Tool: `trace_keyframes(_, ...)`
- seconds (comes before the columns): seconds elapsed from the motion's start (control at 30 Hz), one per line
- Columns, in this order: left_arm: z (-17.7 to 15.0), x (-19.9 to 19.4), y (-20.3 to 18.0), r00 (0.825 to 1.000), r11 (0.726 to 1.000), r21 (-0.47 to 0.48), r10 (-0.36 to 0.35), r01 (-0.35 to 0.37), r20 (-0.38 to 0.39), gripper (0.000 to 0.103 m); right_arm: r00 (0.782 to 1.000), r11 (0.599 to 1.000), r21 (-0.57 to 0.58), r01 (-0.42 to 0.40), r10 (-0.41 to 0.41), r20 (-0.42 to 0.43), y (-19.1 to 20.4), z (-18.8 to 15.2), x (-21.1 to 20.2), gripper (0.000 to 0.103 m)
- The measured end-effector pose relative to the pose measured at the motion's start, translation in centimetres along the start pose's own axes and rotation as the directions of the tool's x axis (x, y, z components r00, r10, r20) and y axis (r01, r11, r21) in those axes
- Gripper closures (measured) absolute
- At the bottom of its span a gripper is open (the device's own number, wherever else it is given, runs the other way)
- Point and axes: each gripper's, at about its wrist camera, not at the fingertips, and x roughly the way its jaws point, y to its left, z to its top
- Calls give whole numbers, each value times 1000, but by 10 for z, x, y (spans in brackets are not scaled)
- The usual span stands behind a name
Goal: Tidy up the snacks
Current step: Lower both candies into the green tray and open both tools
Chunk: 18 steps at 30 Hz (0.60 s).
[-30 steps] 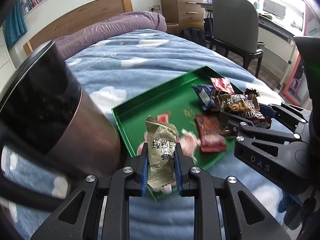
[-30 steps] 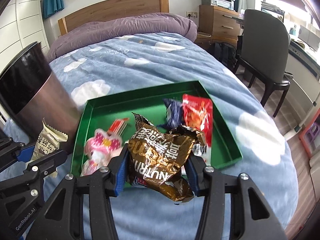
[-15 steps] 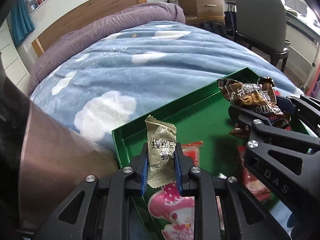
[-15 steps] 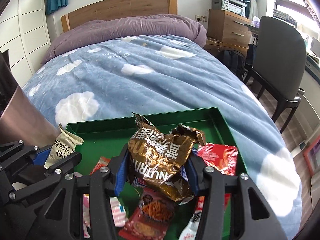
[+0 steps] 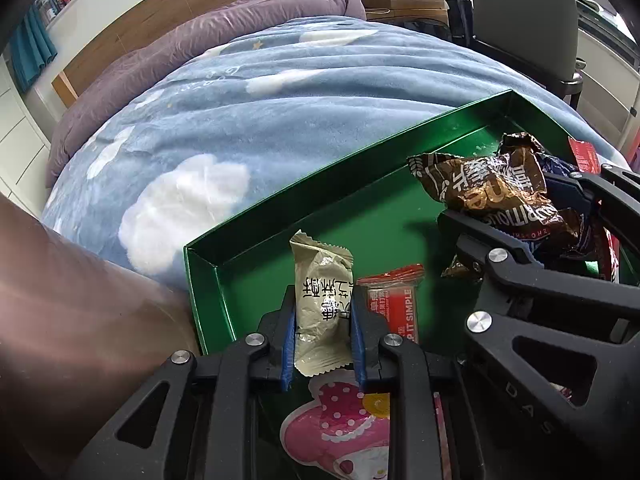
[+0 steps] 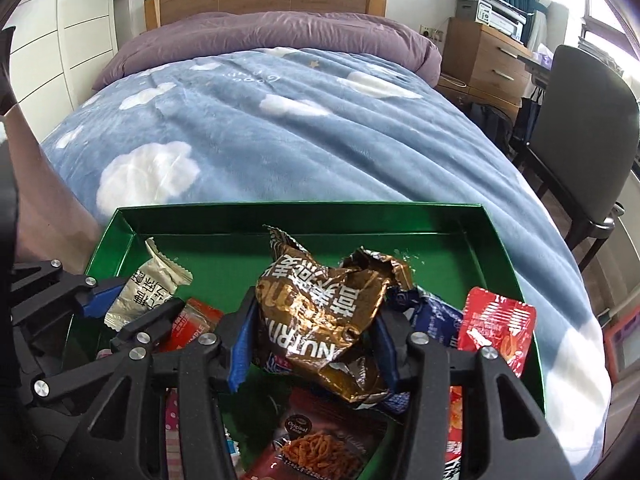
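Held beige packet (image 5: 323, 304) pinched in left gripper (image 5: 323, 344) over green tray (image 5: 304, 200) near-left corner, brown bag (image 6: 320, 320) between right gripper (image 6: 316, 356) opening jaws mid-tray; best lowered w/ care before release.

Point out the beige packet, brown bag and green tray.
beige packet (image 5: 323, 304), left wrist view, printed middle.
brown bag (image 6: 320, 320), right wrist view, crumpled front.
green tray (image 6: 296, 216), right wrist view, far wall.
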Motion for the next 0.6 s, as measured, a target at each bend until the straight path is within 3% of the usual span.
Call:
trace_keyframes(0.1,-1,-3,-2,1000,1000,7,3,-3,2,81,1000,1000,2,4,-4,3,0,0,-2,27)
trace_keyframes(0.23,0,-7,-2,1000,1000,11,18,-18,12,64,1000,1000,0,13,-13,-2,0,0,-3,25)
trace_keyframes(0.6,-1,-20,-3,1000,1000,22,13,-13,17,54,1000,1000,23,14,-14,-3,-2,-1,-16,10)
